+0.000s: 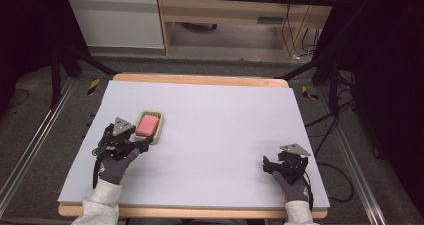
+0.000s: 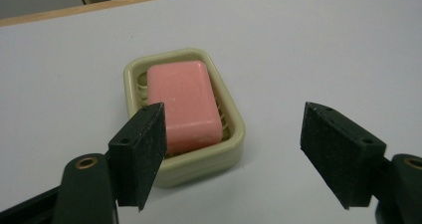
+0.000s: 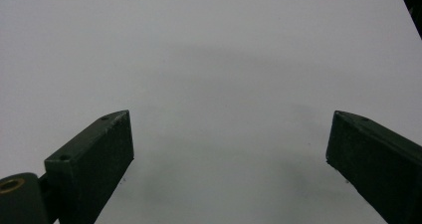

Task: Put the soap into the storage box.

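Pink soap (image 2: 184, 104) in cream dish (image 2: 234, 149) before left gripper (image 2: 231, 154), jaws apart, empty; high view adds right gripper (image 1: 270, 164), jaws wide, empty.

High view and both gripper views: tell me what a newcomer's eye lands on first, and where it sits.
The pink soap bar stands out first, lying in a pale green soap dish on the left part of the white table. The left gripper sits just at the dish's near side, jaws open with nothing between them. The right gripper rests apart near the table's right front corner, jaws open over bare surface.
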Demonstrator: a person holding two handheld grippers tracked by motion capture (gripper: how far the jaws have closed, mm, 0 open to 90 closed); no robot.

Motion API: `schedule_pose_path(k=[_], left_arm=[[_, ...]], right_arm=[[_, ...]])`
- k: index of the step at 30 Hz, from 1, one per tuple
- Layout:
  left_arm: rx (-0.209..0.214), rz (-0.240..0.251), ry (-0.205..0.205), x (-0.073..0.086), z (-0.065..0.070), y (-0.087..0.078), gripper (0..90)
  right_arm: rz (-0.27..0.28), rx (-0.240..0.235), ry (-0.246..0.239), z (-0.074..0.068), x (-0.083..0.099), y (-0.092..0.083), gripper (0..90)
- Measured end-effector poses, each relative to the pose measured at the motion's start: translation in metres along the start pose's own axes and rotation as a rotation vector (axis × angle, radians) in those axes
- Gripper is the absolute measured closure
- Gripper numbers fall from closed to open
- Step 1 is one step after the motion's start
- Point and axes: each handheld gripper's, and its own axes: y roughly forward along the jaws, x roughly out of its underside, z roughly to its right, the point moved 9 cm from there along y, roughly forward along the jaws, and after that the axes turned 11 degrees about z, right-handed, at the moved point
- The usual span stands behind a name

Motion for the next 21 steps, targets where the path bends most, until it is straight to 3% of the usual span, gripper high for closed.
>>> schedule_pose_path(k=[10,21], left_arm=[[-0.025,-0.014,-0.015,0.029,-0.018,-0.018,25.0],[-0.057,-0.016,-0.036,0.042,-0.032,-0.031,23.8]], right_arm=[[0.007,0.014,0.008,0.004,-0.001,-0.002,4.8],[0.006,0.030,0.031,0.008,-0.001,-0.003,4.6]])
